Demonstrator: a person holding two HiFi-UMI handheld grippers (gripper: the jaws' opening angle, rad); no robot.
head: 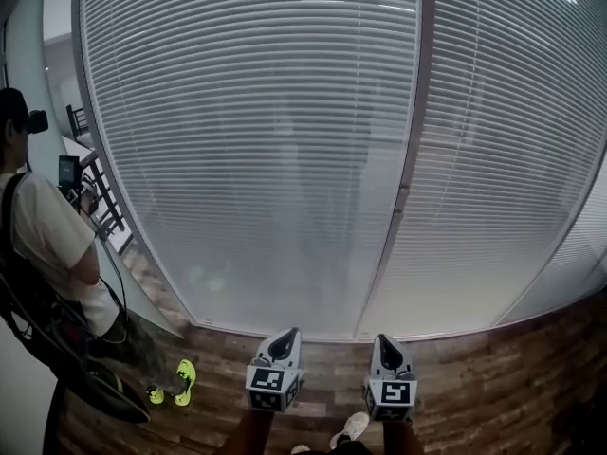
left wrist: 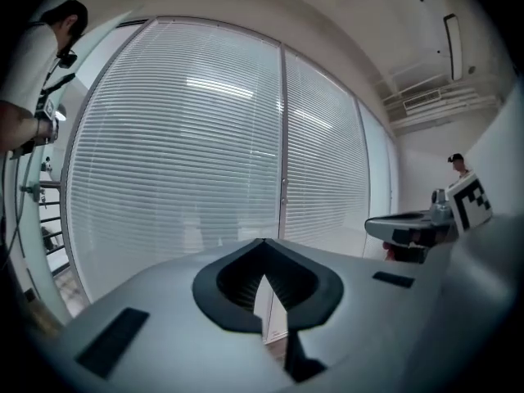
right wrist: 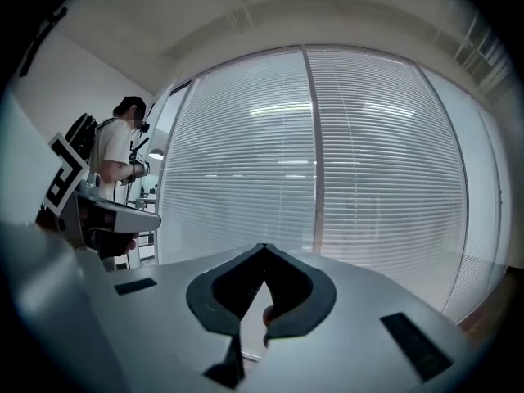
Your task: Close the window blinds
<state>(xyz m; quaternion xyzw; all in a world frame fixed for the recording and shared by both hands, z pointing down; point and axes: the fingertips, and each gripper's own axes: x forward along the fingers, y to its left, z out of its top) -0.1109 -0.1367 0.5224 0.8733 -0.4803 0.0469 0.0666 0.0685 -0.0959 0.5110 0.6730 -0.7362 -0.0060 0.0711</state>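
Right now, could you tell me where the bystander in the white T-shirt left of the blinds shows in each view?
Head view: the bystander is at the left edge, mid-height.
Left gripper view: upper left corner, partly cut off.
Right gripper view: left of centre.
Shared landmark: the window post between the two blinds.

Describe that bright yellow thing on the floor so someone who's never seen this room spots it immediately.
Start at the wide window blinds and drop to their lower left corner, where the wooden floor begins. There, at the feet of the person standing on the left, sits neon yellow-green footwear. It is the only vivid colour; the shoe at the bottom edge is white.
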